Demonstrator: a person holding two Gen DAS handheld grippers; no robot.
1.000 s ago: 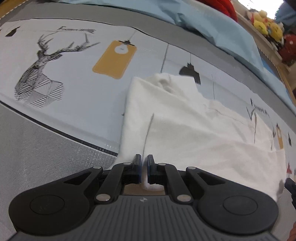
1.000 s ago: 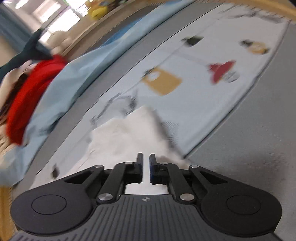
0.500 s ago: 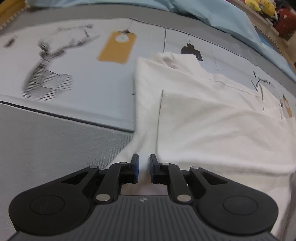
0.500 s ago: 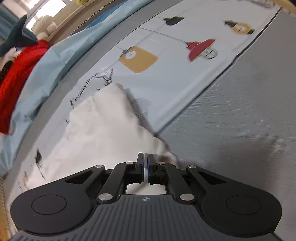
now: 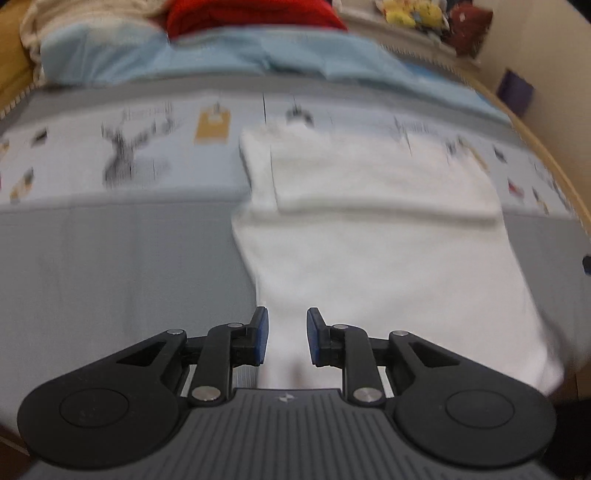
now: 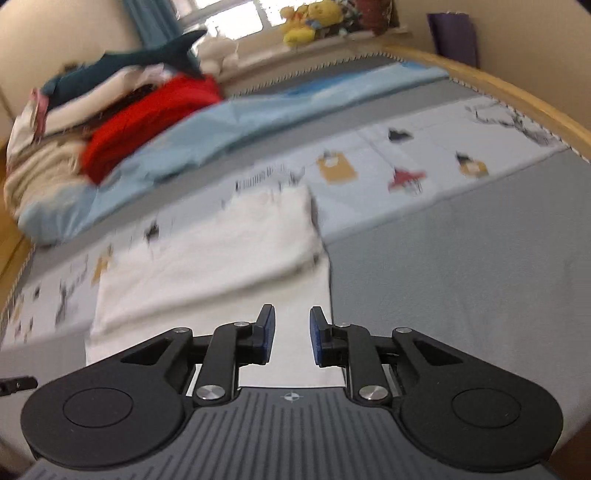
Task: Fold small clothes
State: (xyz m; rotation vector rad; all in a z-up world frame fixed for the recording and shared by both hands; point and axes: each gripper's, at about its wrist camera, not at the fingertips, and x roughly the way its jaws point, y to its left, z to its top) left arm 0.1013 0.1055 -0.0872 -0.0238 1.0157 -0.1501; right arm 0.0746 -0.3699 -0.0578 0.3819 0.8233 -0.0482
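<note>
White garment (image 5: 388, 266) lies flat on the bed, partly folded as far as I can judge: its far part is doubled back onto itself, with the fold's edge running across the cloth, while the near part is a single layer reaching toward me and over the mattress edge. At least one more fold looks left, bringing that near part up over the rest.

Nearest, the left gripper (image 5: 287, 334) has its blue pads spread, nothing between them; the garment's near left corner lies directly below and ahead of the gap (whether the pads touch the cloth I cannot tell). The right gripper (image 6: 291, 335) is likewise spread and empty, over the near right corner (image 6: 295, 306), the cloth's right edge running just beside its right finger.

Beyond the garment, the patterned sheet (image 6: 369, 166) with lamp and deer prints stretches across the grey mattress (image 6: 461, 258). Further back lies a light blue cover (image 5: 258, 59), then a red item (image 6: 147, 118) on a heap of clothes, and plush toys (image 6: 314, 18) by the window.
</note>
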